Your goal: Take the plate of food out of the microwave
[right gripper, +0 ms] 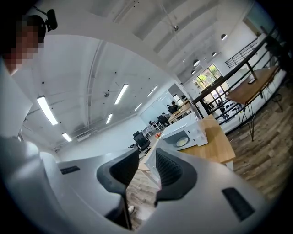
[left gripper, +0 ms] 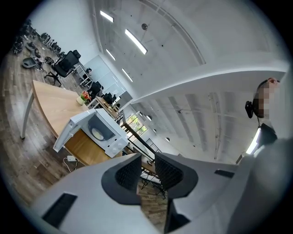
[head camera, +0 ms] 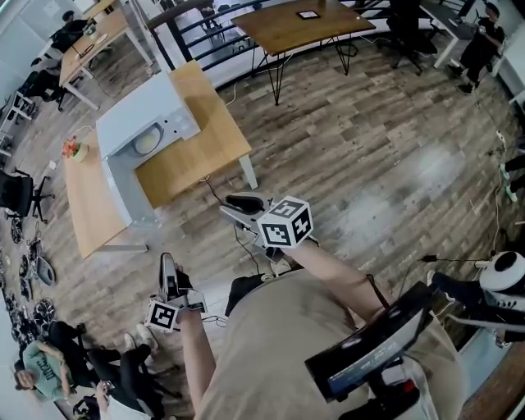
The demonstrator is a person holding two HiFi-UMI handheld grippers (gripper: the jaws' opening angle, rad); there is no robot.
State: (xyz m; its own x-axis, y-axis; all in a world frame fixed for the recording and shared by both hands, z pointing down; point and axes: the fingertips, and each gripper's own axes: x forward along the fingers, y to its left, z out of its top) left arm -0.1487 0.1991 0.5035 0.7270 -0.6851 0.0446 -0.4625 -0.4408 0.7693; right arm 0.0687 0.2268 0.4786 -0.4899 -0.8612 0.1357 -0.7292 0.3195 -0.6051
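Observation:
A white microwave (head camera: 156,111) stands on a light wooden table (head camera: 193,160) at the upper left of the head view, its door (head camera: 127,184) swung open. Inside lies a pale plate of food (head camera: 146,143). Both grippers hang over the wooden floor, well short of the table. My left gripper (head camera: 167,262) is open with nothing between its jaws, and so is my right gripper (head camera: 235,205). The left gripper view shows the left gripper (left gripper: 147,171), the microwave (left gripper: 110,137) and the plate (left gripper: 97,134) far ahead. In the right gripper view the right gripper (right gripper: 147,169) faces the microwave (right gripper: 194,132) and the plate (right gripper: 182,142).
A small flower pot (head camera: 74,148) stands on the table beside the microwave. A cable and plug (head camera: 220,195) trail on the floor by the table leg. Another wooden table (head camera: 303,25) and a railing are further back. People sit at the lower left (head camera: 41,369).

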